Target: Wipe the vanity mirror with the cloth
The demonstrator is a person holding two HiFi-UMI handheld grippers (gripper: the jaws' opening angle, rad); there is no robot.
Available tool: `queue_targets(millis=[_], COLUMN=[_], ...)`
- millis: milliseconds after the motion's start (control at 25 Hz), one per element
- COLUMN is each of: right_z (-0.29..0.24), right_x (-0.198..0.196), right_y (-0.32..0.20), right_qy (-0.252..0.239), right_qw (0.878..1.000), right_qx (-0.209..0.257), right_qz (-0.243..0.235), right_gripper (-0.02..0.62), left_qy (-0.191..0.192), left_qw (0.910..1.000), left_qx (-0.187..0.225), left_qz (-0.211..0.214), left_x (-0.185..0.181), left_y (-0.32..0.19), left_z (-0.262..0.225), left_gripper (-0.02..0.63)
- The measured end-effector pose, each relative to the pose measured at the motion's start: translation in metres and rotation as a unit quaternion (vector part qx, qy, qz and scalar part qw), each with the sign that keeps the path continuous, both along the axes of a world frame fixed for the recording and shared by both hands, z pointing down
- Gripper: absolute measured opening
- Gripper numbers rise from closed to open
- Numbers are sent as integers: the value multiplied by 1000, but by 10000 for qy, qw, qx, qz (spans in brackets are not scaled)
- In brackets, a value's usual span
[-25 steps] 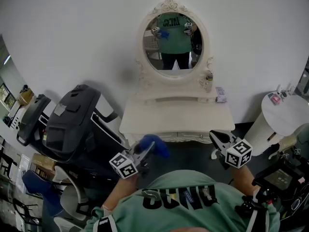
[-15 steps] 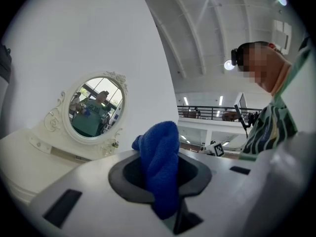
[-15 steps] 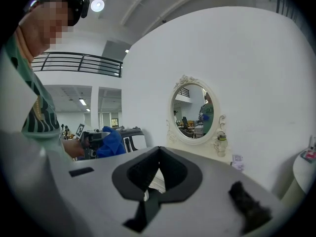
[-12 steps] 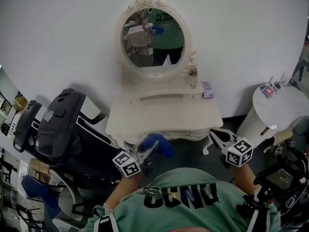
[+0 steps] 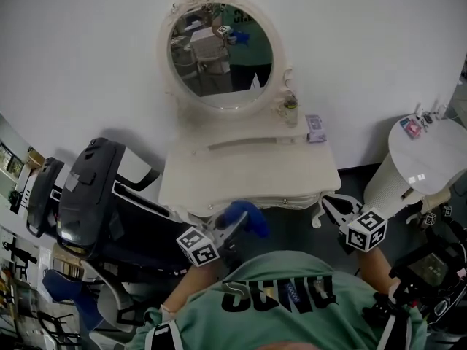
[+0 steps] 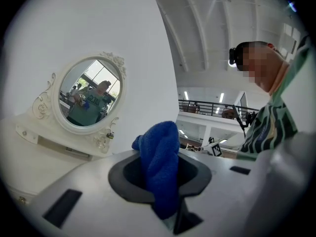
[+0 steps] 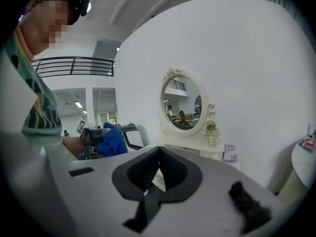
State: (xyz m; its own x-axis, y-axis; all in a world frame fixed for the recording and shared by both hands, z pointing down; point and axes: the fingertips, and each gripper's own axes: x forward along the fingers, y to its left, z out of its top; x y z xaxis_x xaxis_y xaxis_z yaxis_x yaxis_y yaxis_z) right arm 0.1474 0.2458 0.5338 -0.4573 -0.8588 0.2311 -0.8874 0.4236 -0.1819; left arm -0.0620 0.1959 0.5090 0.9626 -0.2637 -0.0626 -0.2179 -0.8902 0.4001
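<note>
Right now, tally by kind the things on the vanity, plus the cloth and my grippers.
Vanity mirror: 1
Small bottle: 1
Small box: 1
Blue cloth: 1
Grippers: 2, the left gripper shut on the cloth, the right gripper shut and empty
Total: 6

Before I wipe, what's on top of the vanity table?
A small bottle beside the mirror and a small box at back right. The blue cloth covers part of the vanity table at its near edge.
</note>
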Motion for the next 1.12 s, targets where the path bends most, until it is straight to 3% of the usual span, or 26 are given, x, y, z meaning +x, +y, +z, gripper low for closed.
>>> queue_targets(millis=[320, 520, 720, 960, 1120], right_z=[-5, -20, -45, -35, -45], right_x=[-48, -95, -112, -105, -64], right_y=[-120, -222, -312, -368, -401], right_qy=[357, 281, 456, 773, 1024], right_qw=[9993, 9995, 9983, 9970, 9937], right_qx=[78, 59, 185, -50, 101], right_qz=[51, 147, 317, -52, -449], right_gripper=[12, 12, 12, 12, 12], left_qy=[252, 243, 132, 151, -60], left_qw=[9995, 9987, 9969, 9963, 9908], left_qx=[-55, 198, 539, 721, 1334], left_qz=[178, 409, 566, 443, -200], left_x=[-42, -76, -94, -71, -38], left_y=[-120, -239, -329, -395, -433], left_z=[8, -16, -36, -39, -63], left_gripper=[94, 94, 94, 94, 94])
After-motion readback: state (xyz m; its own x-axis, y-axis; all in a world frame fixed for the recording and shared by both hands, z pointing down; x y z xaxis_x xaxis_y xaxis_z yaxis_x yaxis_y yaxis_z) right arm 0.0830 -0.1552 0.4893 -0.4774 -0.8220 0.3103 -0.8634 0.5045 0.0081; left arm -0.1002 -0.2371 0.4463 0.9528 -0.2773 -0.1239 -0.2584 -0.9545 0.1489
